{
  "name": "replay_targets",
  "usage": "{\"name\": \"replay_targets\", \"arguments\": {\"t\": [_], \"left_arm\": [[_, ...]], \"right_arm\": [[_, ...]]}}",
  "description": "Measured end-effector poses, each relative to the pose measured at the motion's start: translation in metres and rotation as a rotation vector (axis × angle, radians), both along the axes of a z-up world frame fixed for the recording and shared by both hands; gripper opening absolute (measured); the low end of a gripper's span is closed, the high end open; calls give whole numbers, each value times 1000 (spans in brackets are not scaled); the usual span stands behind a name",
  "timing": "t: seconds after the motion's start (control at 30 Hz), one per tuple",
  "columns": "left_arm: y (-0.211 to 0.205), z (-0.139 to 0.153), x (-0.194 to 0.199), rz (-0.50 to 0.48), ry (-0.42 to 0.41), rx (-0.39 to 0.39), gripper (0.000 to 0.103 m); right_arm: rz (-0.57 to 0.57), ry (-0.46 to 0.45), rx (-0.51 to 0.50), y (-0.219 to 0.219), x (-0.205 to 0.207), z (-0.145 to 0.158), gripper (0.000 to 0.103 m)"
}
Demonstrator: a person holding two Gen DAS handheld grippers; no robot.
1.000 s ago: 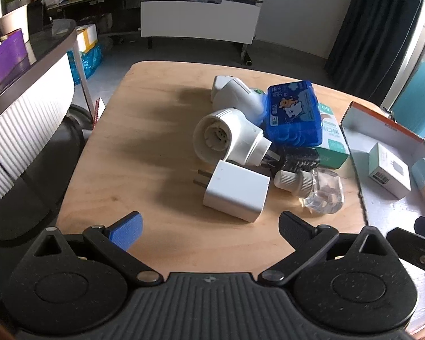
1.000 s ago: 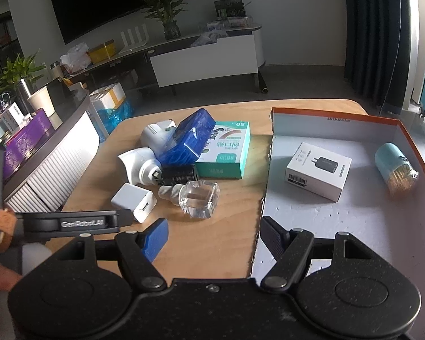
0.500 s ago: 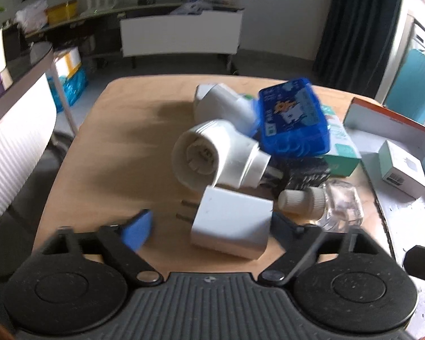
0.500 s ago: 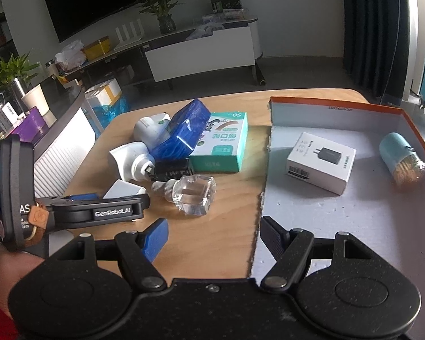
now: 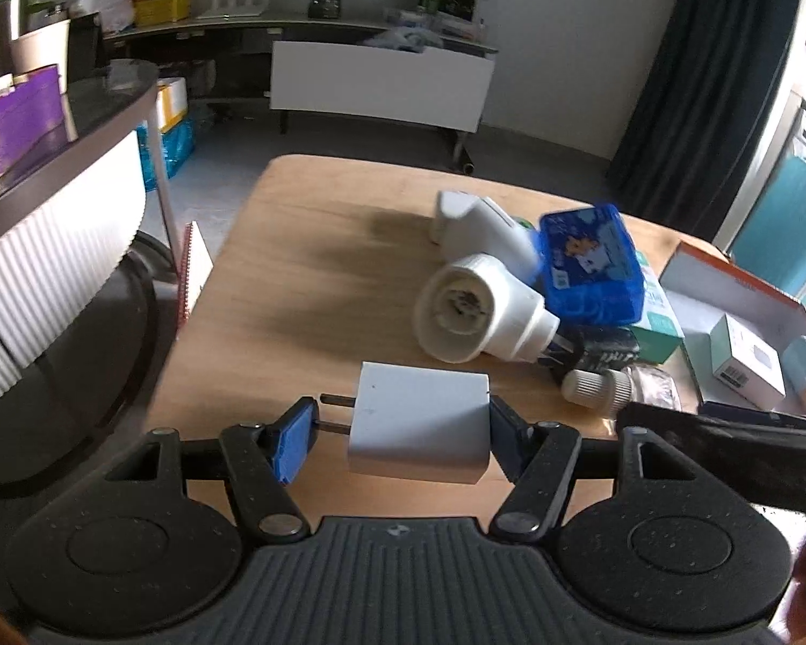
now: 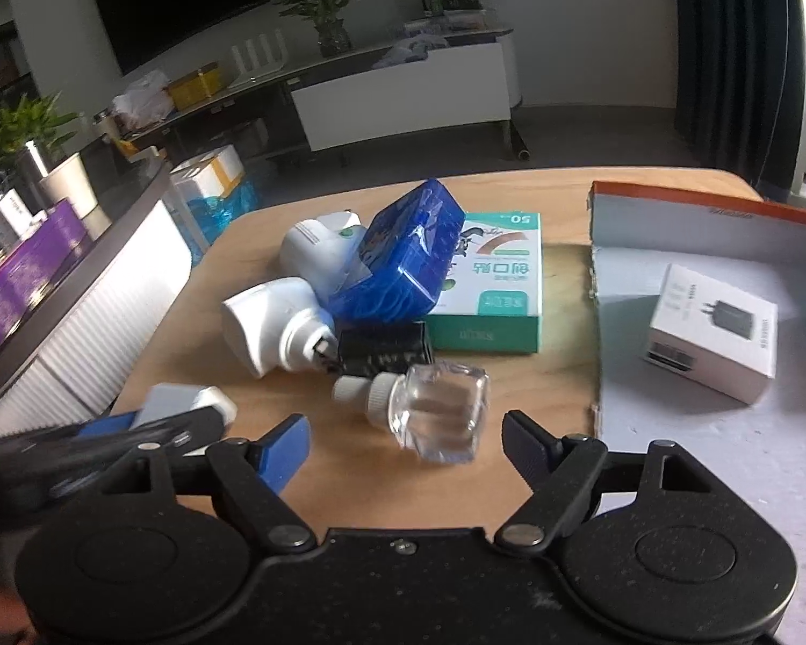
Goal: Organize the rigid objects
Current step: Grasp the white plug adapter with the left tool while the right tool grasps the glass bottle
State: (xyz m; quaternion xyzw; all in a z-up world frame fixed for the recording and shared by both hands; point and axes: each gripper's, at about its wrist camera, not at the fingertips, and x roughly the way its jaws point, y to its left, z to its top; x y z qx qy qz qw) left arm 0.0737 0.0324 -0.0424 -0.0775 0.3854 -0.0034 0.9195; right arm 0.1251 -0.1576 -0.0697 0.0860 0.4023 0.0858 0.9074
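White charger block (image 5: 422, 422) is sitting right between the fingertips of the left gripper (image 5: 397, 430), prongs pointing toward the blue left pad (image 5: 291, 438), long axis running pad to pad. Jaws are closing on it: the right finger is looking flush with the block's side, while the blue pad is reaching only the prong tips, so no full clamp yet. Right gripper (image 6: 405, 443) is opening wide, nothing held; the clear glass bottle (image 6: 435, 411) is lying just ahead between its fingertips, cap pointing left, pads apart from it. Farther out, beyond both, the white vaporizer (image 5: 478, 317) and blue case (image 5: 591, 269) are piling together. Orange-rimmed box (image 6: 709, 212) is lying to the right gripper's right, likely the drop spot.
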Motion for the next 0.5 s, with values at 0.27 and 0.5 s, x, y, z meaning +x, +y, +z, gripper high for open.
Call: {"name": "replay_targets", "arguments": {"t": [0.27,0.5], "left_arm": [[4,-1,2,11,-4,-18,67],[5,0,-5,1,-9,-28,67]], "right_arm": [[-26,17,-70,21,29,-21,94],[-4,14,-119,22,22,-22,93]]}}
